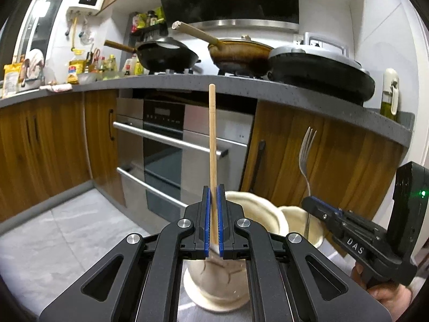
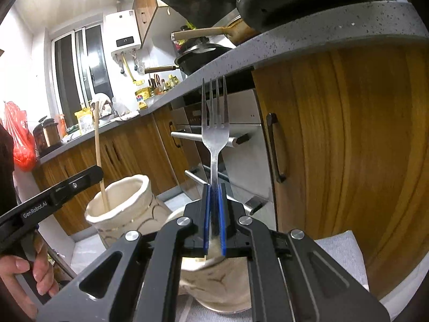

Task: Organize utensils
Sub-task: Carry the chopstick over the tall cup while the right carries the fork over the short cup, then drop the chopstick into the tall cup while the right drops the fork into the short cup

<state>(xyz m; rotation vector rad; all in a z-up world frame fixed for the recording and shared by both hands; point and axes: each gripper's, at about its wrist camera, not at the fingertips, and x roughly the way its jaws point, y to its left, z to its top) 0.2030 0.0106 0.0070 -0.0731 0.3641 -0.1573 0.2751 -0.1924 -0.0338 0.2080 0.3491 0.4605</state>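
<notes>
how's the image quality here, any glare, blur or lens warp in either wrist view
Left wrist view: fisheye bends the countertop into an arc, corners go black, the chopstick in the left claw stays sharp. Right wrist view: the window is blown out, the countertop tilts steeply, the fork in the right claw glints but its tines read clearly.

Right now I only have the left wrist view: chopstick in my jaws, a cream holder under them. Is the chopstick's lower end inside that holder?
Observer: Yes. In the right wrist view the chopstick runs down past the rim into the left ceramic holder.
Operator: Which way does the fork face? I only see it edge-on.
Observer: The fork stands tines up, its handle clamped in the right gripper.
Operator: Is that gripper over a holder too?
Observer: Yes, the second ceramic holder sits directly beneath it, beside the first.
</notes>
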